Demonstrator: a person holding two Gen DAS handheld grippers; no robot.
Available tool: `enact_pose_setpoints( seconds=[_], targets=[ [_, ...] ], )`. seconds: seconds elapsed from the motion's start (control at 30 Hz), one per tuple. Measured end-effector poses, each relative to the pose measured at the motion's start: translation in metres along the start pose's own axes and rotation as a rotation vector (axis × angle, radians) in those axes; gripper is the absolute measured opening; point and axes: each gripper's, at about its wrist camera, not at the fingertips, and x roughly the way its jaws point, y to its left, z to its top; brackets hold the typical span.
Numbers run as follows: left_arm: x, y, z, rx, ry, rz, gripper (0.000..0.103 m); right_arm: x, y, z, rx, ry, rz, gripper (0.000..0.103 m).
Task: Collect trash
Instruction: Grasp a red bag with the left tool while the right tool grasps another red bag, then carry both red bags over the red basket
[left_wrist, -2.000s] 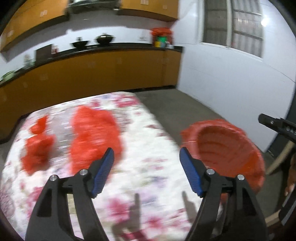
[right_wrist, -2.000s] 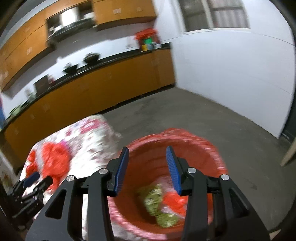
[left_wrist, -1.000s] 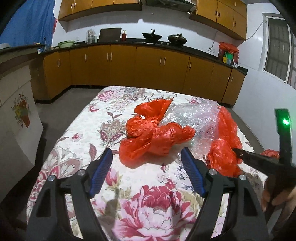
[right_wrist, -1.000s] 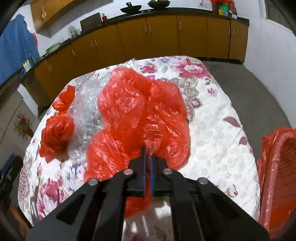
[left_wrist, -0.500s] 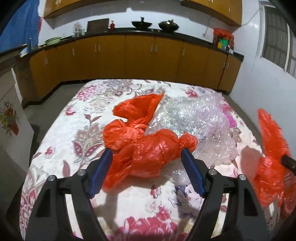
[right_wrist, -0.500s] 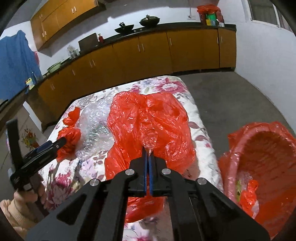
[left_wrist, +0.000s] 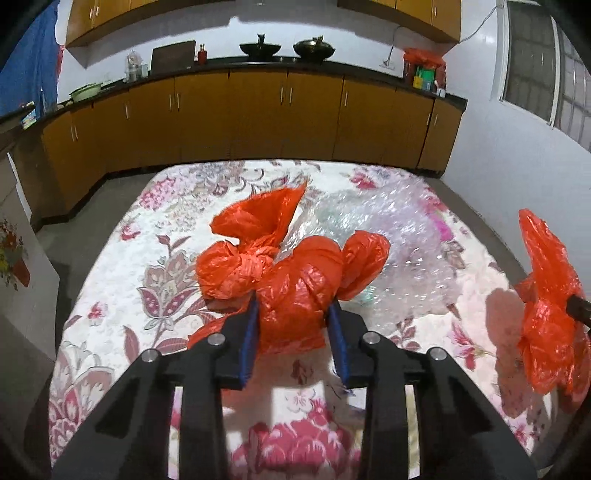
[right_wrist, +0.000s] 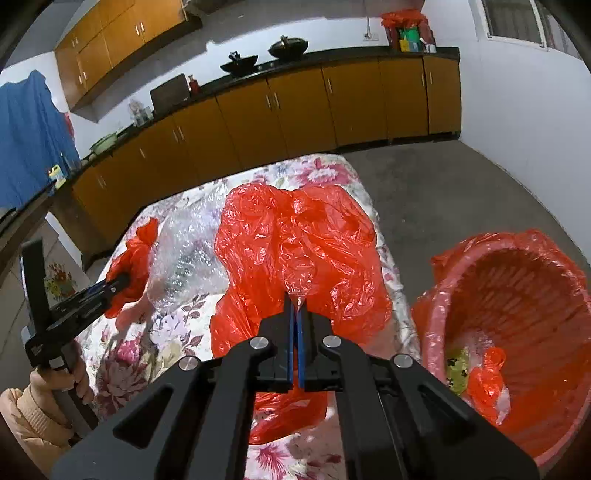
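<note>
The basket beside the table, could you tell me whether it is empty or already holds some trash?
Not empty: the basket holds a small red bag and greenish scraps.

From my left wrist view, the right tongs (left_wrist: 576, 306) are cut off by the picture's edge; only a dark tip shows beside the loose red bag (left_wrist: 546, 295). My right wrist view loses the far rim of the basket (right_wrist: 436, 332) at the frame's edge. The bubble wrap (left_wrist: 388, 236) is partly hidden behind the knotted red bag (left_wrist: 295, 291). The items on the far counter (left_wrist: 258, 66) are too small to identify.
</note>
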Motion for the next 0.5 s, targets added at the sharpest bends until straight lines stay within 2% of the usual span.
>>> enact_pose_setpoints(
  seconds=[0.2, 0.5],
  targets=[
    [-0.034, -0.01, 0.004, -0.014, -0.035, -0.042, 0.034, -0.026, -0.015, 0.002, 0.023, -0.047, -0.026, 0.002],
    [-0.066, -0.065, 0.013, 0.035, -0.054, -0.184, 0.034, -0.064, -0.042, 0.004, 0.063, -0.119, -0.093, 0.002]
  ],
)
